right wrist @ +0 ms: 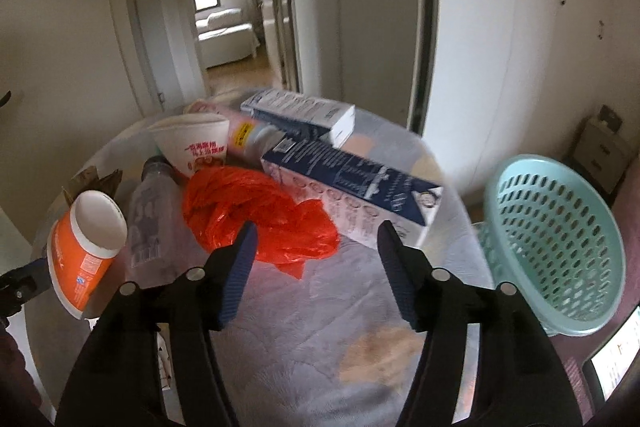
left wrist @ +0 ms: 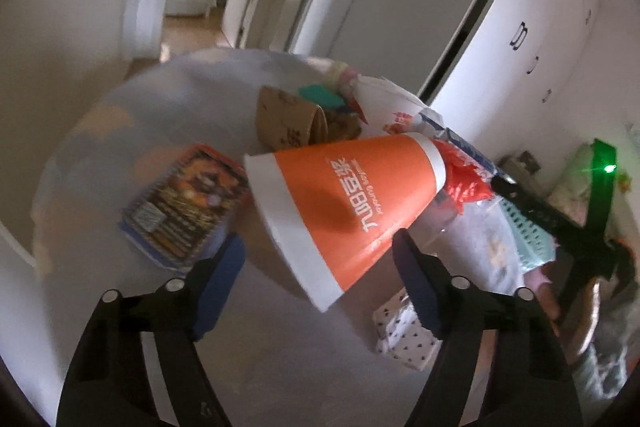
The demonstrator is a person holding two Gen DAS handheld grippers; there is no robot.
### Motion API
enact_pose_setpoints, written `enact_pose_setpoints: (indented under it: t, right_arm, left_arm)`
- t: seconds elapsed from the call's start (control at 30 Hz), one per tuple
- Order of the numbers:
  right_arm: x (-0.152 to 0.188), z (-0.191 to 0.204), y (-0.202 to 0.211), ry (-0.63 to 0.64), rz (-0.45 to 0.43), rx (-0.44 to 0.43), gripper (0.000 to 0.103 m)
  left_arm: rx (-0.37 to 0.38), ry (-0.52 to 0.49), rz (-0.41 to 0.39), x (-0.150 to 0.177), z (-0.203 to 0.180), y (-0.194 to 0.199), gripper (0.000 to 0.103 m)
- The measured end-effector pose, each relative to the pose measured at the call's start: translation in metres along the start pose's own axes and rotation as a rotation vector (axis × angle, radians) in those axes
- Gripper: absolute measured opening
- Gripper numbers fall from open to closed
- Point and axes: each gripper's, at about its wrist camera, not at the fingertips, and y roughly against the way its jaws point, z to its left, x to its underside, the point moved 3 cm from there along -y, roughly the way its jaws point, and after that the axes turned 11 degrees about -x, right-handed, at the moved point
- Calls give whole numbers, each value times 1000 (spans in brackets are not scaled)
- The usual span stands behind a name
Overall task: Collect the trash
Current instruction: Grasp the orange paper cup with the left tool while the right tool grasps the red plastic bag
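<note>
An orange-and-white paper cup lies on its side on the round table. It sits between the jaws of my left gripper. The right pad is at the cup's wall, the left pad stands apart from its rim, so this gripper is open. In the right wrist view the same cup is at the far left. My right gripper is open just above a crumpled red plastic bag, with nothing pressed between its pads.
On the grey cloth lie a clear plastic bottle, a white printed cup, two blue-and-white cartons and a snack packet. A brown paper cup lies behind. A teal basket stands off the table's right edge.
</note>
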Motion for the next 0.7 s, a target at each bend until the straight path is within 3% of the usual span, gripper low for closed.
enact_pose_setpoints:
  t: [0.17, 0.37, 0.47, 0.7]
  right_arm:
    - [-6, 2, -19, 10, 44, -42, 68]
    - [-11, 10, -50, 13, 108, -99, 68]
    - [-8, 15, -62, 10, 130, -129, 67]
    - [-1, 31, -60, 61, 118, -152, 26]
  left_arm:
    - [71, 43, 36, 1, 3, -16, 70]
    - [116, 41, 58, 3, -4, -24, 56]
    - [133, 38, 70, 6, -10, -27, 45]
    - [148, 0, 67, 8, -28, -20, 5]
